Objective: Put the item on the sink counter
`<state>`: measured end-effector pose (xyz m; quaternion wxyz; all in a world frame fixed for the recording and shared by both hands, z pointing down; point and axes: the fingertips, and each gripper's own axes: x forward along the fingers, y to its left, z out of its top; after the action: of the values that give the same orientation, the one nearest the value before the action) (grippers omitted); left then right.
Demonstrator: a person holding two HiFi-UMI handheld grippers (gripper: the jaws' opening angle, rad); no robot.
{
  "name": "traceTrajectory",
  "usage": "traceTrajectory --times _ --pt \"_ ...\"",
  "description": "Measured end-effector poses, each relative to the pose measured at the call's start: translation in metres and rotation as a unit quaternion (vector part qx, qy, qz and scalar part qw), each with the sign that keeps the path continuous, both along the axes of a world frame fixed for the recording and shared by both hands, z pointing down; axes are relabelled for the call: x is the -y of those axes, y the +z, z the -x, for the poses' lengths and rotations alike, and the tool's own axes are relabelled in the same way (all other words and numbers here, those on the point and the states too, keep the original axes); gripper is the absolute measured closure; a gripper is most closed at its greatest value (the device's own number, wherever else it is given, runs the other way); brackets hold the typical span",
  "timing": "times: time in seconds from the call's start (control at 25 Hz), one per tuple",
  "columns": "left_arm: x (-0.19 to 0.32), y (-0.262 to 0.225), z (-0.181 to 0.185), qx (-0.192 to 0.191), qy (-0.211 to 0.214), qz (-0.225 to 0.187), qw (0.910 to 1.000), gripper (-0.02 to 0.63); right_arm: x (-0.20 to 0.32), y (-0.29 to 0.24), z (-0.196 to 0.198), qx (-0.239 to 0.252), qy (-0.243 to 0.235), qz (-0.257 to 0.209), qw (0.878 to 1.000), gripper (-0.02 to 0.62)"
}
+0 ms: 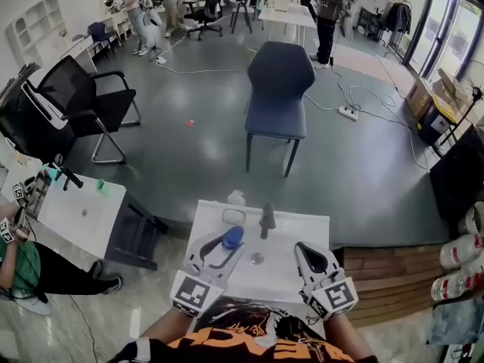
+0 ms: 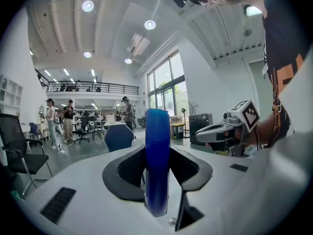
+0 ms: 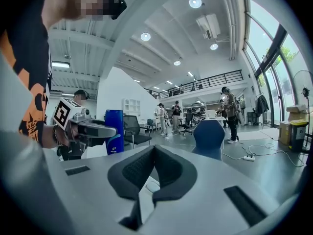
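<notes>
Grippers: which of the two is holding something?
The left gripper, clamped on the blue bottle; the right gripper is closed and empty.

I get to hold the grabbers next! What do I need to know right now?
Left hand-held gripper: shut on the blue container, which stands upright between the jaws, over the left part of the white sink counter.
Right hand-held gripper: shut, with nothing in it, over the counter's right side.
Done: the container is gripped and over the counter.
Left: lower it onto a bare spot, probably to the left of the faucet, open the jaws and draw back. The views do not show whether it touches the counter yet.
</notes>
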<state>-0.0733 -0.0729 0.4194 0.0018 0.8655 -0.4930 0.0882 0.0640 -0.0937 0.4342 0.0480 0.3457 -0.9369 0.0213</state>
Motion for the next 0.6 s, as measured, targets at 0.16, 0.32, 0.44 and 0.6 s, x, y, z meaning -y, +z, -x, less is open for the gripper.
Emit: traceTrajectory --times 0.16,0.32,0.44,0.6 --pt "0.012 0.006 0.011 0.005 -0.006 -0.001 1.0000 0.443 0.009 0.007 0.006 -0.004 0.005 0.009 1.000 0.580" --pt "0.018 0.014 0.021 0.007 -0.009 0.006 0.9999 0.443 0.013 0.014 0.013 -0.004 0.006 0.022 1.000 0.580" --pt "0.028 0.021 0.031 0.009 -0.010 0.006 0.9999 0.443 0.020 0.018 0.025 -0.007 0.005 0.024 1.000 0.580" --pt "0.042 0.030 0.044 0.005 -0.017 0.010 0.9998 0.443 0.027 0.021 0.043 -0.014 -0.001 0.029 0.999 0.581"
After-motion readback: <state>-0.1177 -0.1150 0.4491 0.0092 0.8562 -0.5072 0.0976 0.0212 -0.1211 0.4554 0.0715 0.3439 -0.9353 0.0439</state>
